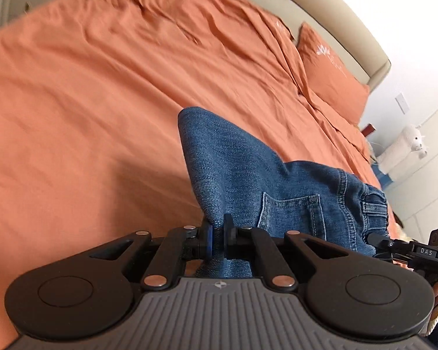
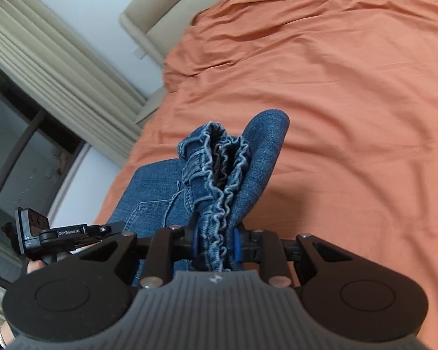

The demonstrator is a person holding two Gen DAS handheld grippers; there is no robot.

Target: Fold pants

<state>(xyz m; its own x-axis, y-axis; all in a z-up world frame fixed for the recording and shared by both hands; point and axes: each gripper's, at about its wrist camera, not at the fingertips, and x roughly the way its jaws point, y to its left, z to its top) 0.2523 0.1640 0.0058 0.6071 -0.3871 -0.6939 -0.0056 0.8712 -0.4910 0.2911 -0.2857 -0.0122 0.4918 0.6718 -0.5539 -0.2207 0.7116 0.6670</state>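
Blue denim pants (image 1: 248, 180) hang lifted above an orange bed (image 1: 87, 102). My left gripper (image 1: 217, 237) is shut on a fold of the denim beside the back pocket (image 1: 292, 215). My right gripper (image 2: 216, 243) is shut on the gathered elastic waistband (image 2: 222, 192); the rest of the pants (image 2: 151, 198) stretches left toward the other gripper (image 2: 73, 233). The right gripper also shows at the right edge of the left wrist view (image 1: 408, 248). The legs are hidden below both grippers.
The orange sheet (image 2: 335, 102) is wrinkled and covers the bed. An orange pillow (image 1: 330, 75) lies against the beige headboard (image 1: 350, 35). A white plush toy (image 1: 408, 143) sits by the wall. A window with beige curtains (image 2: 43, 58) stands beyond the bed's edge.
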